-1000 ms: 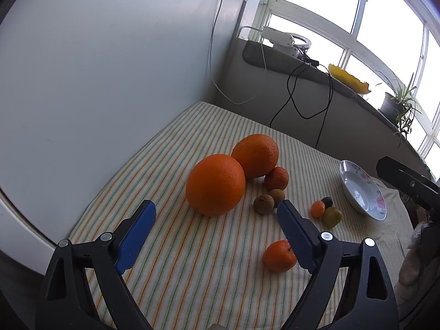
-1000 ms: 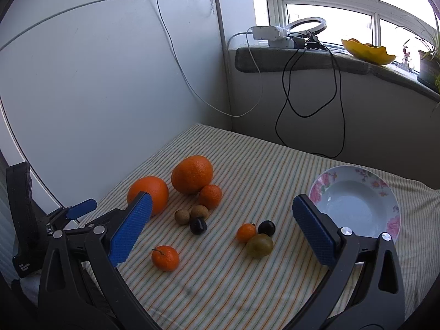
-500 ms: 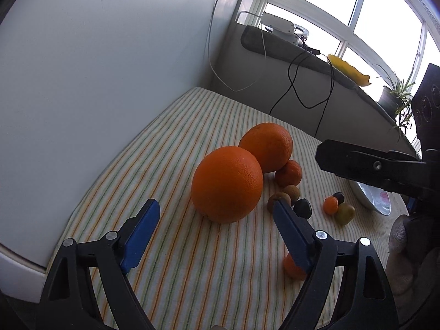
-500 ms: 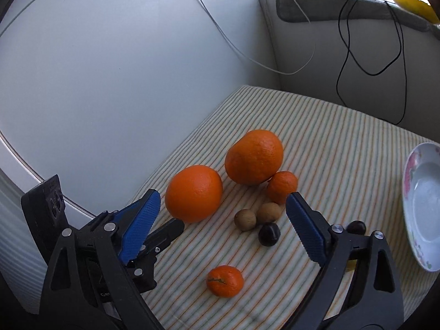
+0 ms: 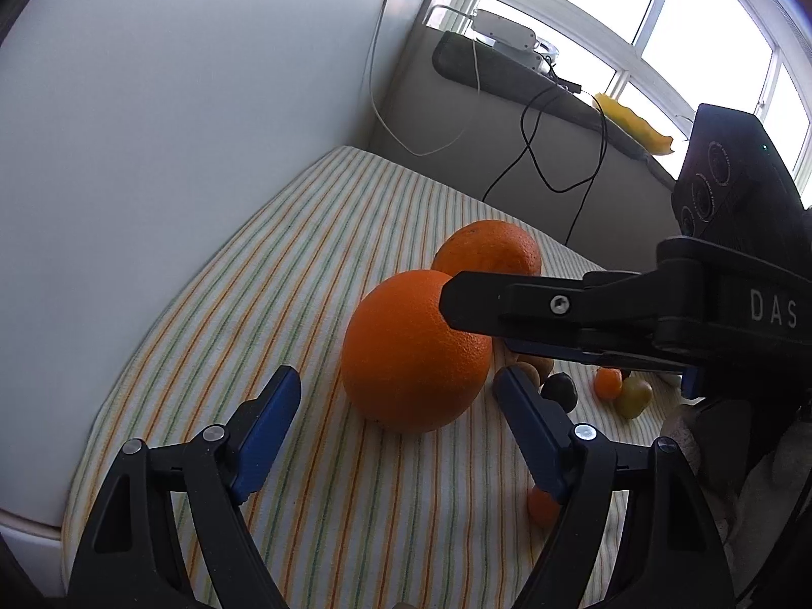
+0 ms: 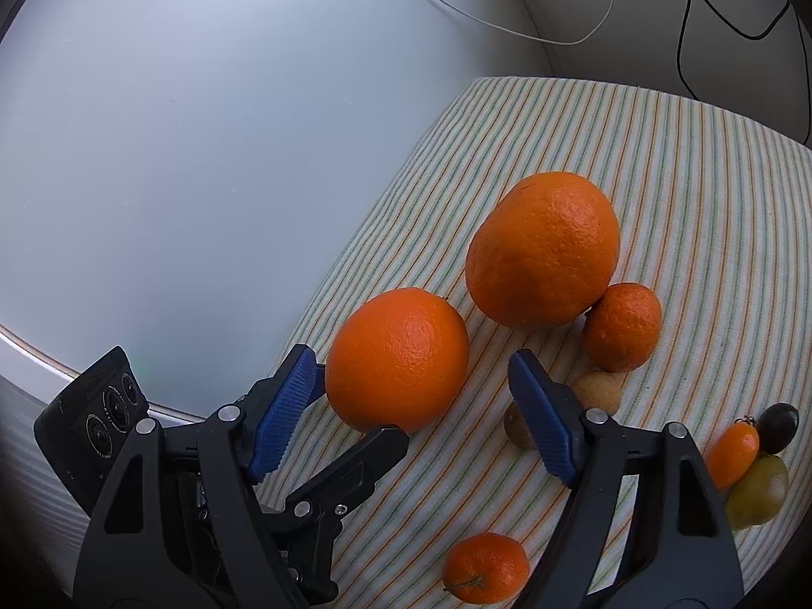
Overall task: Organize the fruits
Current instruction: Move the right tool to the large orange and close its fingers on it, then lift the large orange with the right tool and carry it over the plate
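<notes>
2 big oranges on the striped cloth [image 6: 685,162]: the near orange [image 6: 397,359] sits by the cloth's wall-side edge, the far orange [image 6: 543,251] just behind it. 1 mandarin [image 6: 622,327] touches the far orange. 2 small brown fruits [image 6: 599,390] lie beside it, 1 small mandarin [image 6: 486,567] near the front, then 1 kumquat [image 6: 733,453], 1 dark plum [image 6: 777,421], 1 green-yellow fruit [image 6: 757,492] clustered at right. Right gripper [image 6: 413,408] jaws wide open, empty, near orange btwn blue pads. Left gripper [image 5: 395,431] also wide open, holding nothing, tips low on either side of same orange.
</notes>
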`<state>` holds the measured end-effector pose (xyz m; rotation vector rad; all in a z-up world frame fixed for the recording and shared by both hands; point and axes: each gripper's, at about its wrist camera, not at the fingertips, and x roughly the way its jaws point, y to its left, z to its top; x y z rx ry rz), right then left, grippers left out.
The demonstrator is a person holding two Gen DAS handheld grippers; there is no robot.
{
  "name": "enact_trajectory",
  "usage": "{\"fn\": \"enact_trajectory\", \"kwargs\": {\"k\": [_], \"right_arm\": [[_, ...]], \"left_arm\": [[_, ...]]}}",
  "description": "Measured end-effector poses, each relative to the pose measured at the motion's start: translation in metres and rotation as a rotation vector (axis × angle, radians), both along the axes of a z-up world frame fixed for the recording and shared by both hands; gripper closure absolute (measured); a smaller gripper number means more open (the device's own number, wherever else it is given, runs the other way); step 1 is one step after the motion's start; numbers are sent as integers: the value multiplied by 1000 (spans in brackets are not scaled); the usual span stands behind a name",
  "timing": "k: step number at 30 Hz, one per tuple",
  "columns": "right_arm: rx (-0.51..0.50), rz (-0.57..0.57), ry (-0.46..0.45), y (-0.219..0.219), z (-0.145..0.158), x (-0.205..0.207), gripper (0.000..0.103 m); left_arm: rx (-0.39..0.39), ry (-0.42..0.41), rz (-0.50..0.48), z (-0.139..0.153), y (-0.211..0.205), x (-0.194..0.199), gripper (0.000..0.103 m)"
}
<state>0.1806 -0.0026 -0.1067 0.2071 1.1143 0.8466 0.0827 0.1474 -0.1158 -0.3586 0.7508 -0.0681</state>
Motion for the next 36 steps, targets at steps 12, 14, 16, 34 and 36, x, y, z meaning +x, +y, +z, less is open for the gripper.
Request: {"fn": "enact_trajectory", "kwargs": {"k": [12,14,16,34,36], "right_arm": [[0,24,56,9,-7,11,22],[-3,24,69,15,-11,17,22],[0,31,82,16,-13,19,22],[15,41,93,18,-24,24,31],[21,41,94,16,-24,22,31]], "left_arm": [[-11,12,-24,-1,-1,12,23],[-14,12,-26,-1,0,13,23],[-16,12,-32,-2,0,11,24],[-9,0,-53,1,-6,10,38],[-4,-2,-52,2,-7,8,38]]}}
